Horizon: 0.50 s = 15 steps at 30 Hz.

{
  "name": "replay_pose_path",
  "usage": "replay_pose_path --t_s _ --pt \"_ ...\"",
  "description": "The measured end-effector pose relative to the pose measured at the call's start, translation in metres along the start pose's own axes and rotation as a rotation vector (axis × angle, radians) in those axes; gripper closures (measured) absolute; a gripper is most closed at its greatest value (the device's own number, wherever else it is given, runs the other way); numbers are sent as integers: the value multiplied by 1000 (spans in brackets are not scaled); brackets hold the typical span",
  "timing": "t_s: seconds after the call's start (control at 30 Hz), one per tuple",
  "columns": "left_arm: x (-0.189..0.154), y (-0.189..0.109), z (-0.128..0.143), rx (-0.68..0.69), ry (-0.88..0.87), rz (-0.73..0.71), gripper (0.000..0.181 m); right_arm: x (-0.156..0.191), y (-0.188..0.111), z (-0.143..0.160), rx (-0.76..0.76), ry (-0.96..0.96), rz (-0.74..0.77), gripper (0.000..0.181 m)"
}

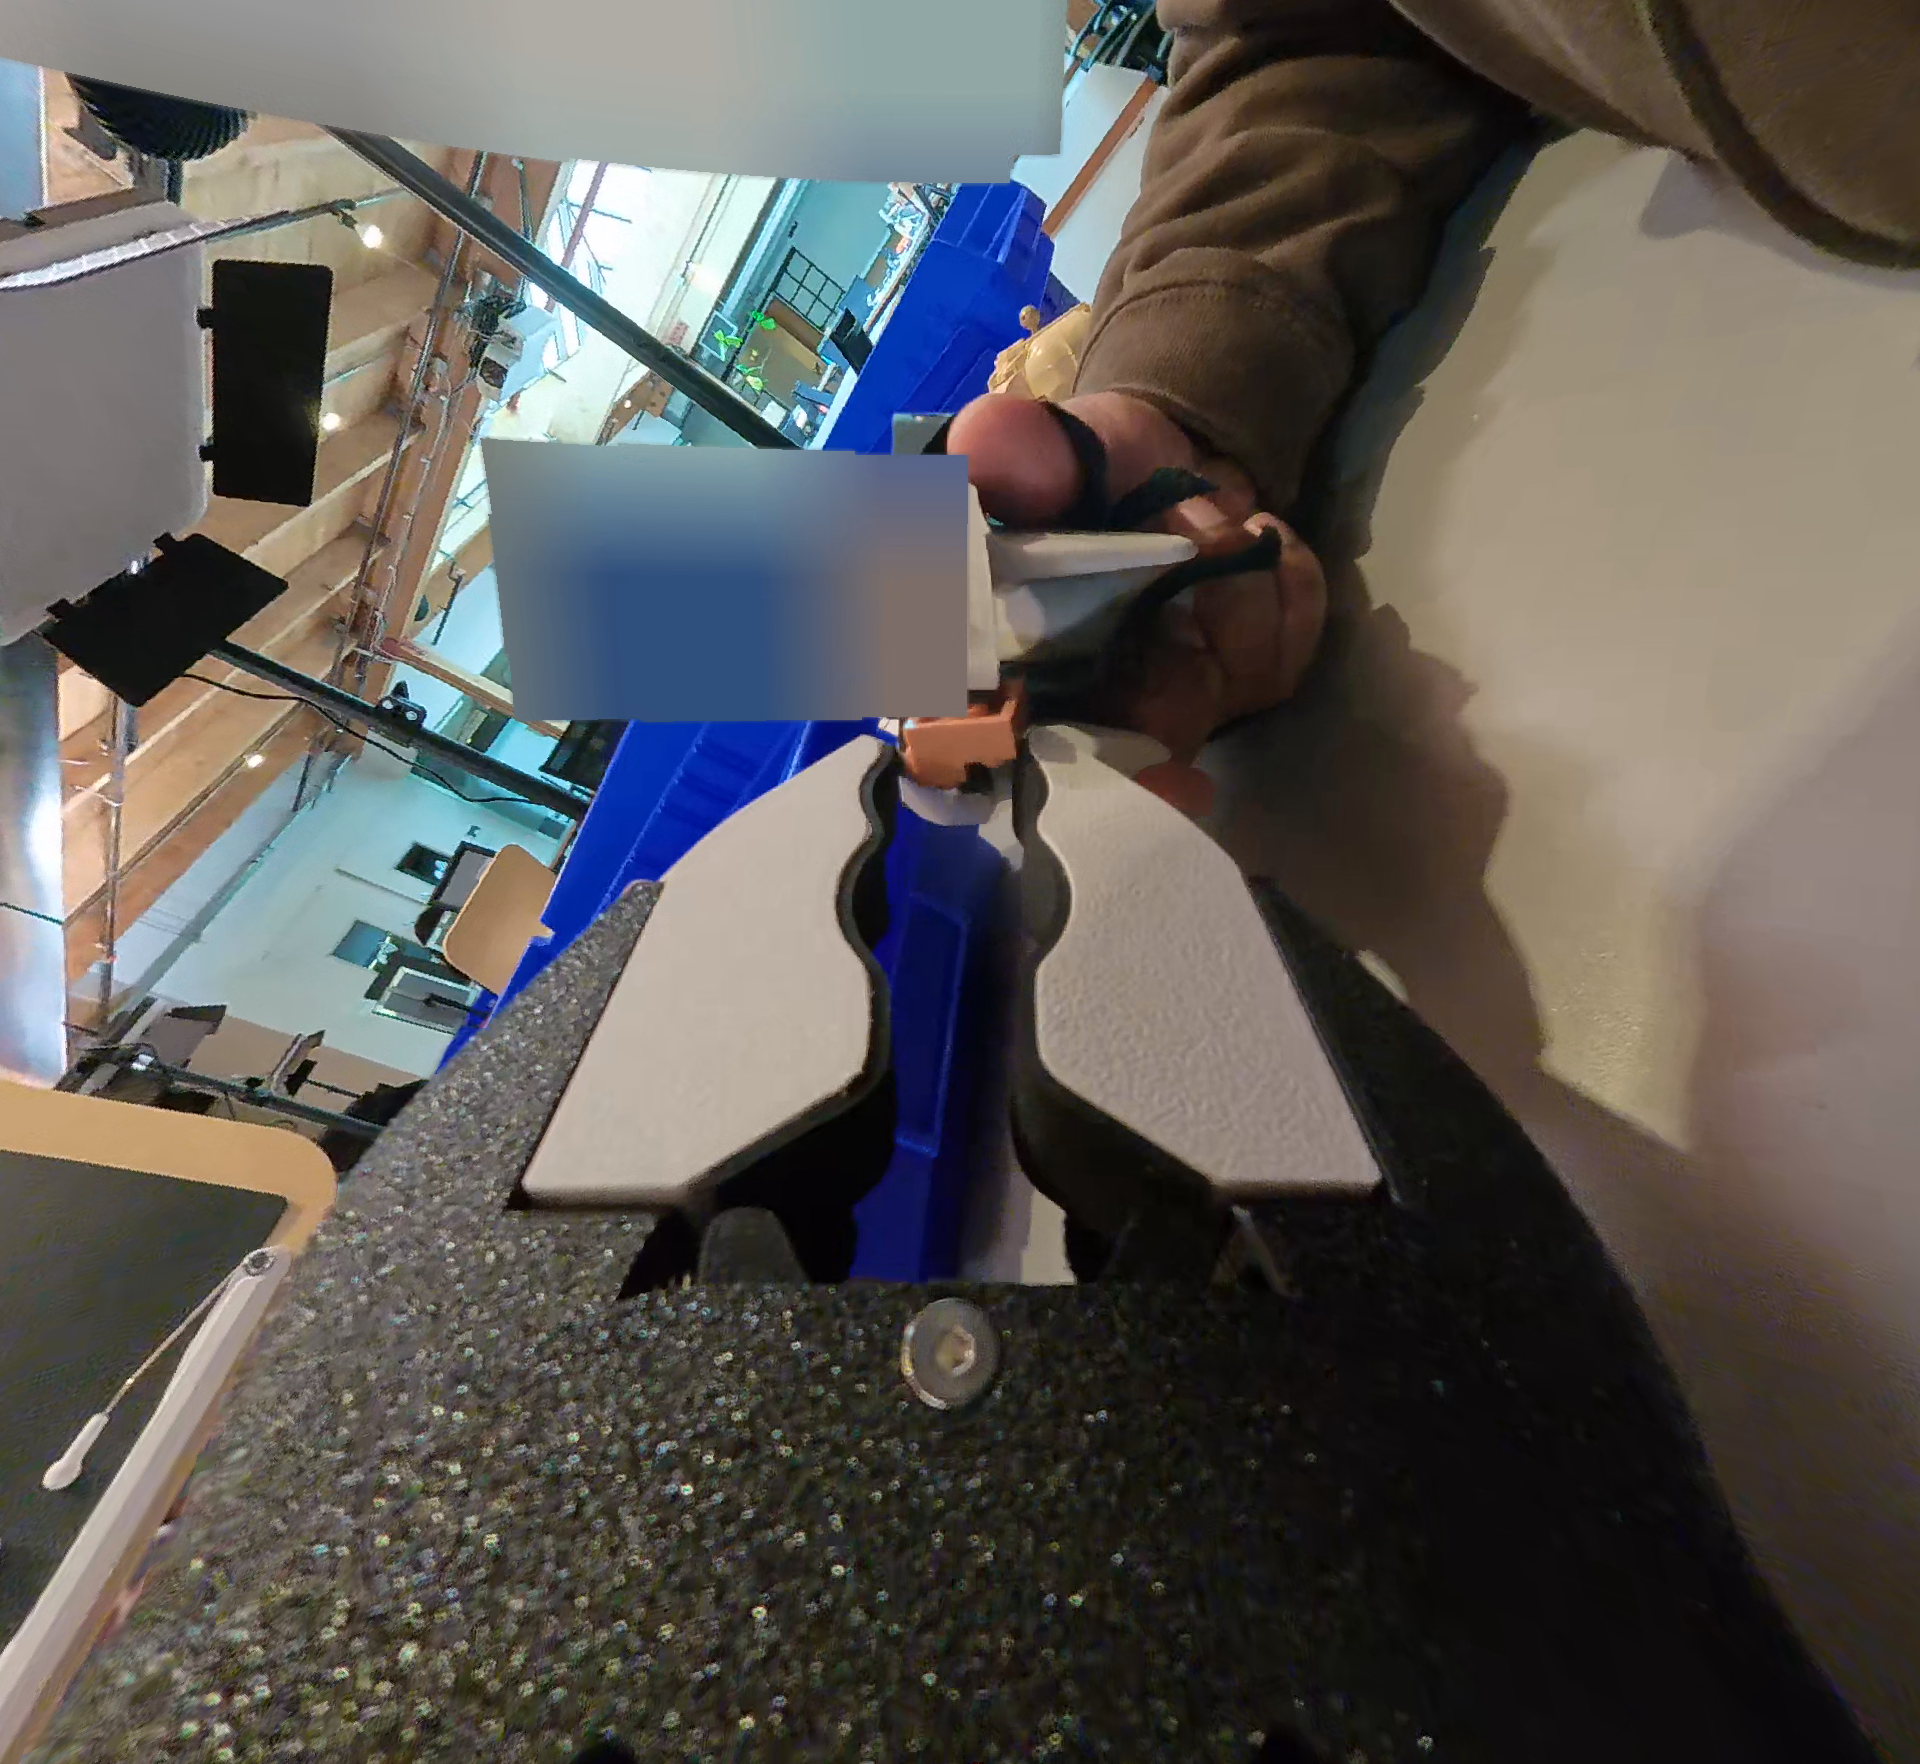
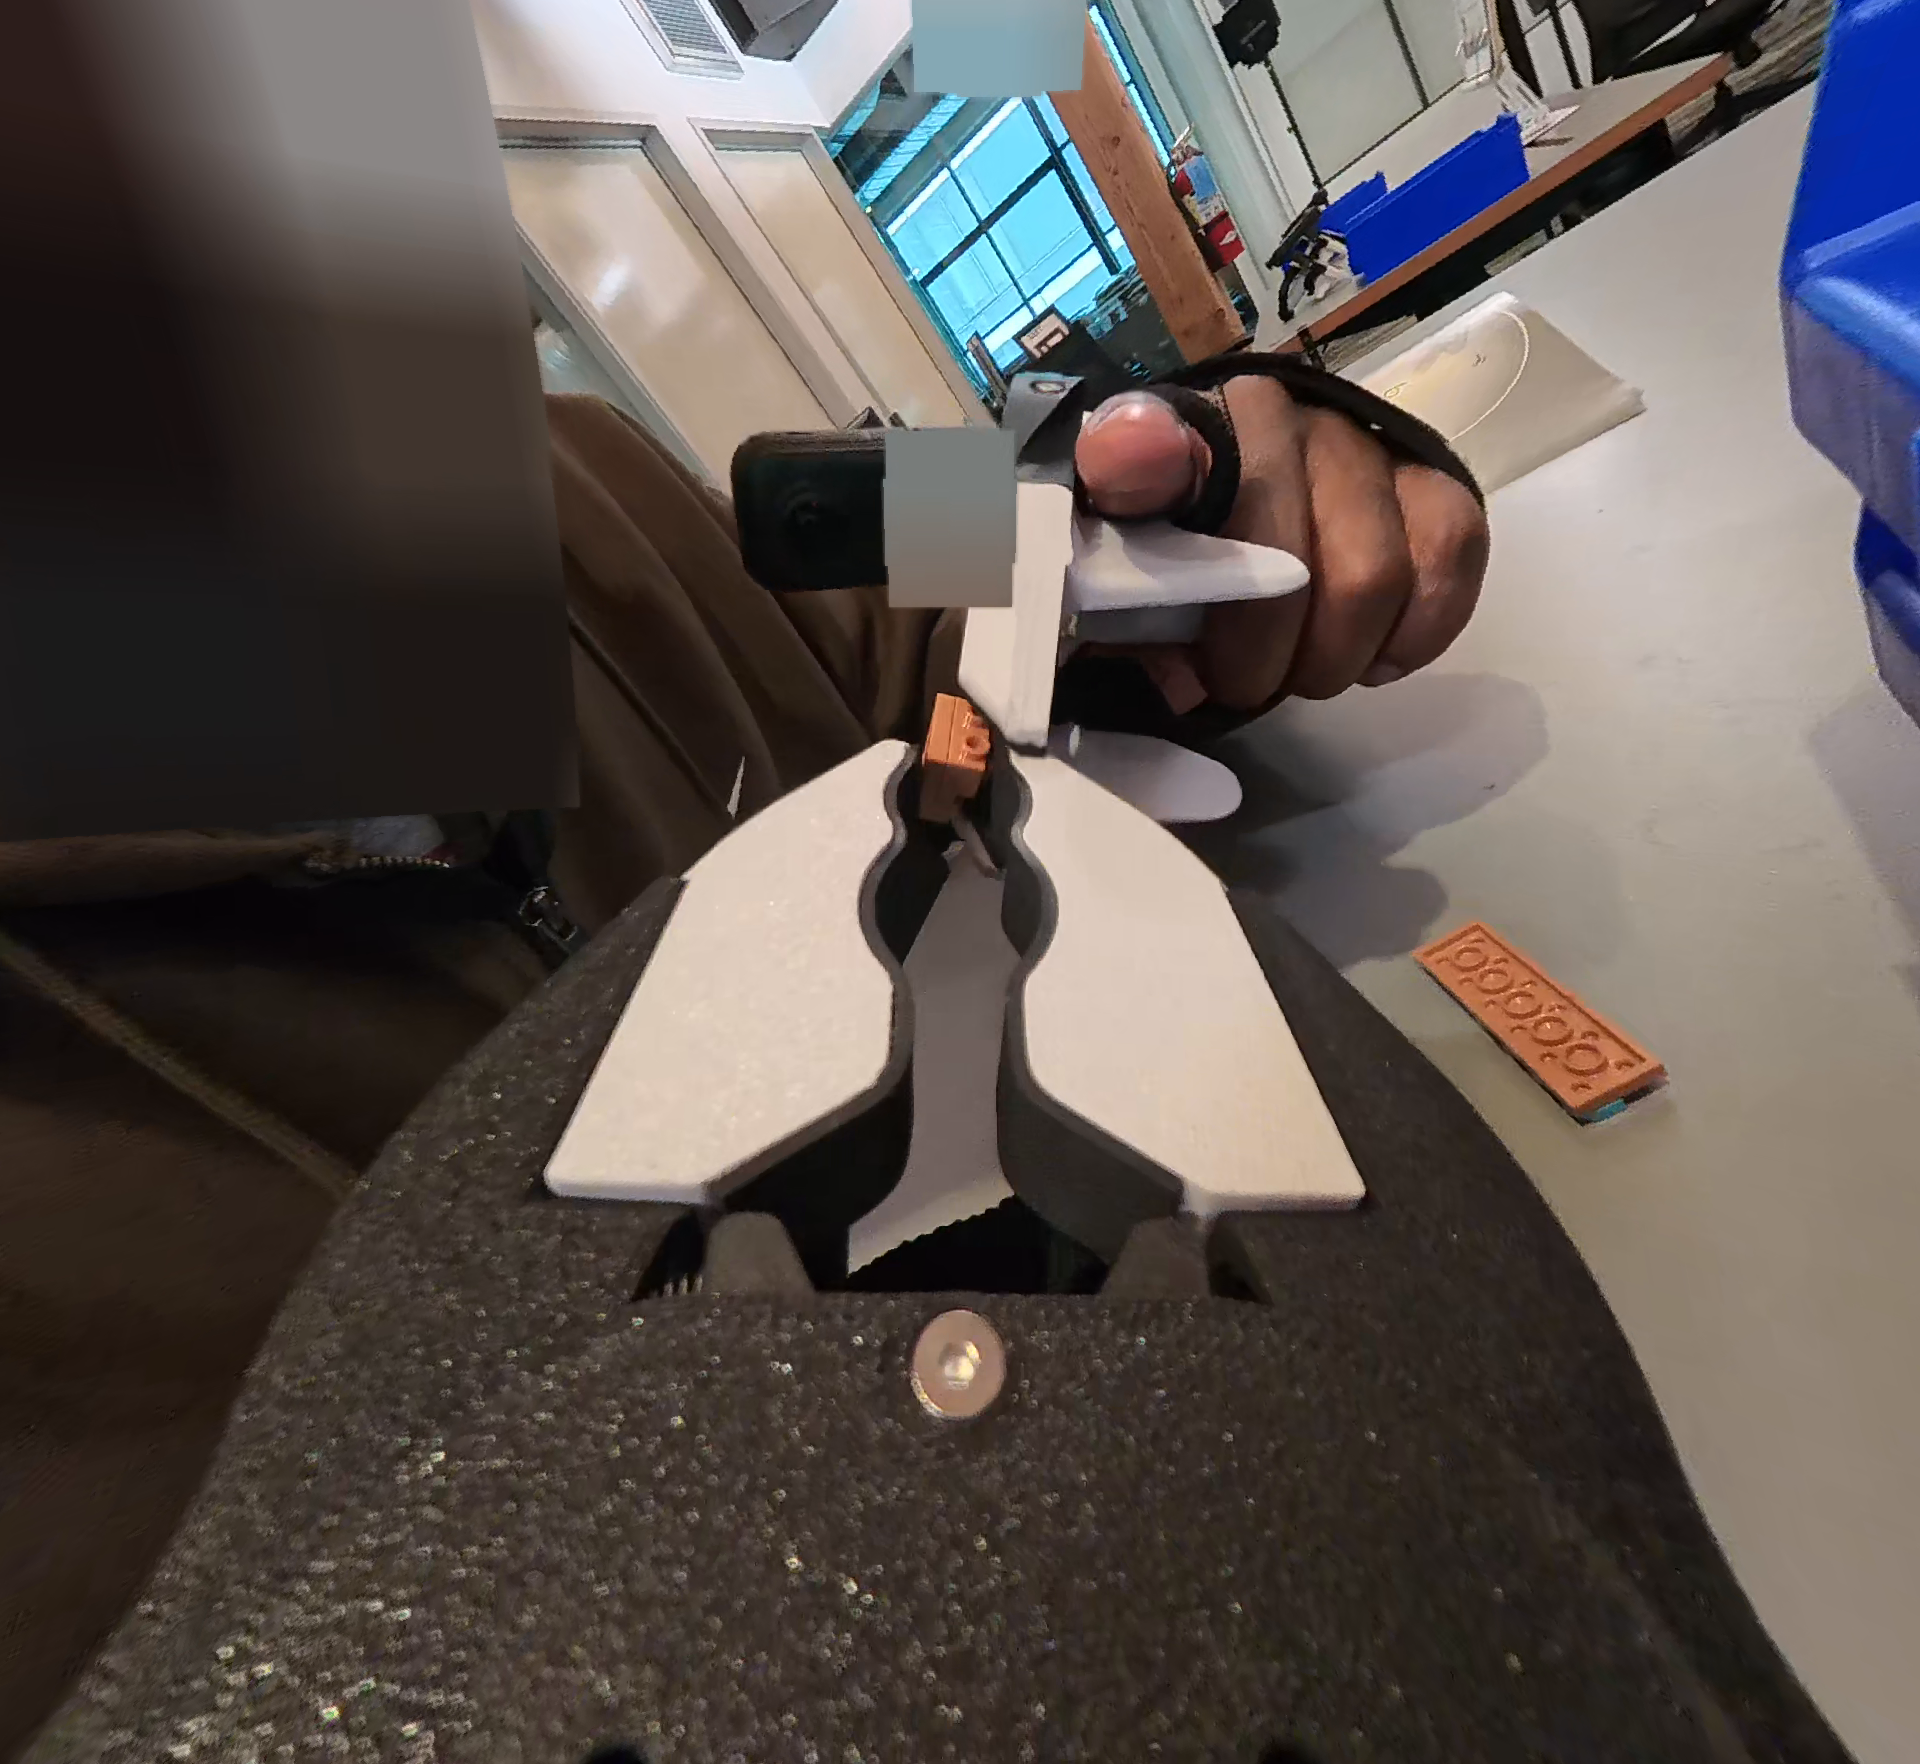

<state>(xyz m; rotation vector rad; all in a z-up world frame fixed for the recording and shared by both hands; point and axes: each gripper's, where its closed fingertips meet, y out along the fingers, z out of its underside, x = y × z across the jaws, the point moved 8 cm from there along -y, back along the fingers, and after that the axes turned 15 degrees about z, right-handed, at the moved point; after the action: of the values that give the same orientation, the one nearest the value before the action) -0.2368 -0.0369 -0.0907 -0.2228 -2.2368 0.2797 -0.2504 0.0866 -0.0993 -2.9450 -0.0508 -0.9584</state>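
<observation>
Two hand-held grippers meet tip to tip over a pale grey counter, both at one small orange brick. In the left wrist view, the left hand-held gripper has its grey fingers drawn close, a narrow gap between them, and the orange brick sits right at their tips; whether they pinch it or only touch it cannot be told. In the right wrist view, the right hand-held gripper is likewise nearly pressed together, with the same orange brick lodged at its tips, long axis roughly upright and tilted slightly. The brick lies straight ahead of both tools, about equally near each. Beyond it in each view is the opposing hand, strapped to its tool's grey handle, and a brown sleeve. A flat orange plate with raised round studs lies on the counter to the right, well apart from the fingers. A blue bin stands at the far right edge.
</observation>
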Motion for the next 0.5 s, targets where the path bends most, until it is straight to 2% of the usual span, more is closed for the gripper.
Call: replay_pose_path --t_s 0.5 --pt "-1 1 -1 63 61 -54 165 -1 0 0 -3 15 -2 167"
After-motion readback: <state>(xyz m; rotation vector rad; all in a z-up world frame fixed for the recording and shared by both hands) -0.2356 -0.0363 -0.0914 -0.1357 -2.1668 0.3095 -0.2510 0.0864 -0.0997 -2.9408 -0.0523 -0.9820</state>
